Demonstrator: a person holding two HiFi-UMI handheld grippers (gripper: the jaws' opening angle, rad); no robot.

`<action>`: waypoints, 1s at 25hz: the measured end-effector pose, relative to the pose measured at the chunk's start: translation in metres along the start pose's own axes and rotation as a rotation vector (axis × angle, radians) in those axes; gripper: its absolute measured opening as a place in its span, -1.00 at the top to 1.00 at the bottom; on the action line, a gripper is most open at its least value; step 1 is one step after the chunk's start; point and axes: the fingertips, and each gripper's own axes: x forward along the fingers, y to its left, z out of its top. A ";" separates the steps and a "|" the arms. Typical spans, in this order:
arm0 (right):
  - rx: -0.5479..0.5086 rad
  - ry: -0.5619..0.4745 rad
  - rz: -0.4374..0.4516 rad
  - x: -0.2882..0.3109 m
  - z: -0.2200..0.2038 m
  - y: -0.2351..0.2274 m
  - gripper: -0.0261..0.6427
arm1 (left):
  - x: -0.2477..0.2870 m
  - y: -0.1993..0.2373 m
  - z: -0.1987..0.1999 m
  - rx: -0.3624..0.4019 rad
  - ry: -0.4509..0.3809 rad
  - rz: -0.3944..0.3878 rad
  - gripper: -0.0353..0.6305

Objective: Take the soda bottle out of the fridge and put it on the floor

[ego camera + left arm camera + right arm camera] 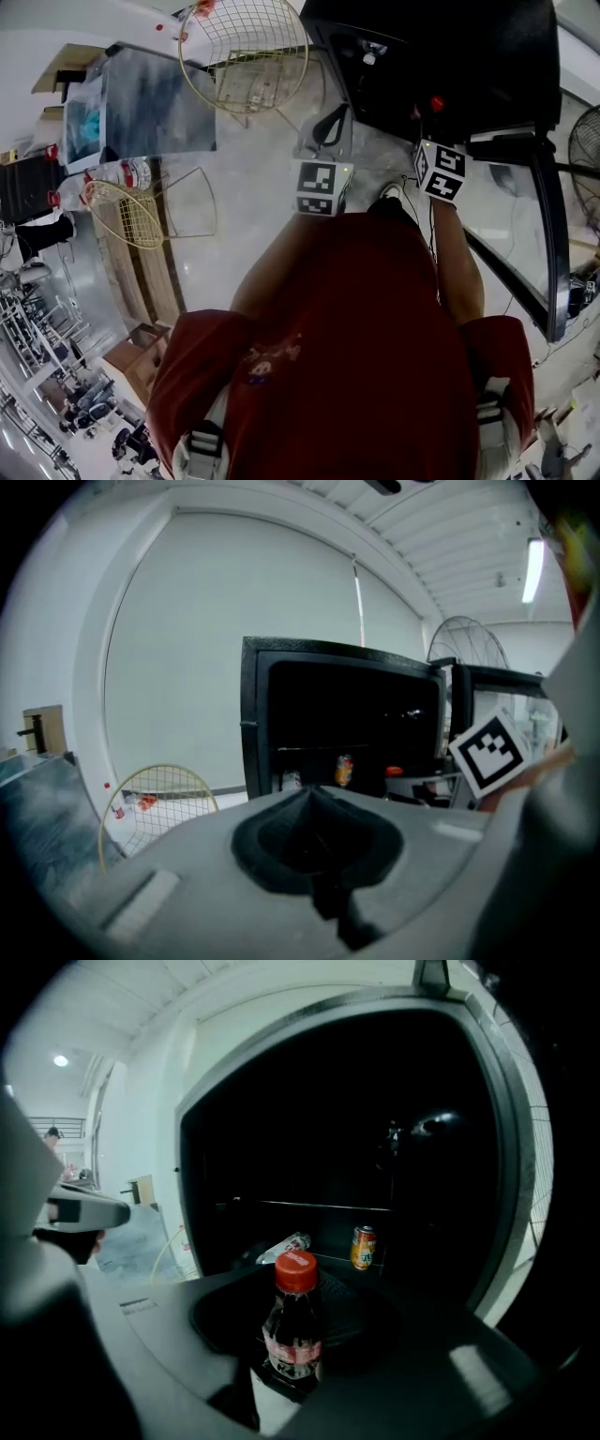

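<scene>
A: Where do we have the dark soda bottle with the red cap (294, 1321)?
B: Upright in our right tongs (296, 1363), which clamp its lower body, just in front of the open black fridge (422, 1147).
A: And what do we see behind it?
B: An orange can (364, 1247) stands inside, and a clear plastic bottle (284, 1245) lies to its left.
A: Our left tongs (311, 799)?
B: Pressed together on nothing, pointing at the same fridge from further off

Fisheye bending warps every view's edges. The fridge (309, 1129) interior is nearly black; left of it, a ceiling lamp (61, 1060) glares on white walls (141, 1119). Close foreground blurs.
</scene>
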 end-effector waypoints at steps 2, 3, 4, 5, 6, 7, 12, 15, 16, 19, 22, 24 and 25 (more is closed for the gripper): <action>-0.012 -0.002 0.023 -0.013 0.002 0.004 0.52 | -0.001 -0.003 0.001 0.004 -0.003 0.006 0.89; -0.020 -0.005 0.032 -0.020 0.004 0.006 0.52 | -0.002 -0.004 0.002 0.007 -0.006 0.010 0.89; -0.028 -0.010 0.039 -0.027 0.006 0.008 0.52 | -0.004 -0.006 0.003 0.012 -0.011 0.014 0.89; -0.036 -0.015 0.046 -0.034 0.008 0.009 0.52 | -0.006 -0.007 0.004 0.019 -0.016 0.018 0.89; -0.043 -0.019 0.052 -0.040 0.009 0.011 0.52 | -0.008 -0.009 0.005 0.025 -0.021 0.022 0.89; -0.047 -0.023 0.058 -0.045 0.010 0.011 0.52 | -0.010 -0.011 0.006 0.029 -0.025 0.026 0.89; -0.060 -0.020 0.076 -0.057 0.010 0.006 0.52 | -0.015 -0.016 0.003 0.034 -0.014 0.049 0.89; -0.066 -0.019 0.092 -0.061 0.008 0.005 0.52 | -0.018 -0.018 0.001 0.033 -0.003 0.071 0.89; -0.070 -0.020 0.099 -0.062 0.007 0.005 0.52 | -0.020 -0.019 0.001 0.030 -0.004 0.079 0.89; -0.082 -0.018 0.122 -0.066 0.002 0.007 0.52 | -0.026 -0.023 -0.004 0.012 -0.010 0.107 0.89; -0.089 -0.010 0.152 -0.069 -0.006 0.008 0.52 | -0.030 -0.027 -0.013 -0.002 0.012 0.140 0.89; -0.089 0.000 0.174 -0.071 -0.012 0.009 0.52 | -0.031 -0.031 -0.019 -0.006 0.026 0.156 0.89; -0.089 0.004 0.186 -0.072 -0.015 0.010 0.52 | -0.032 -0.033 -0.022 -0.008 0.031 0.163 0.89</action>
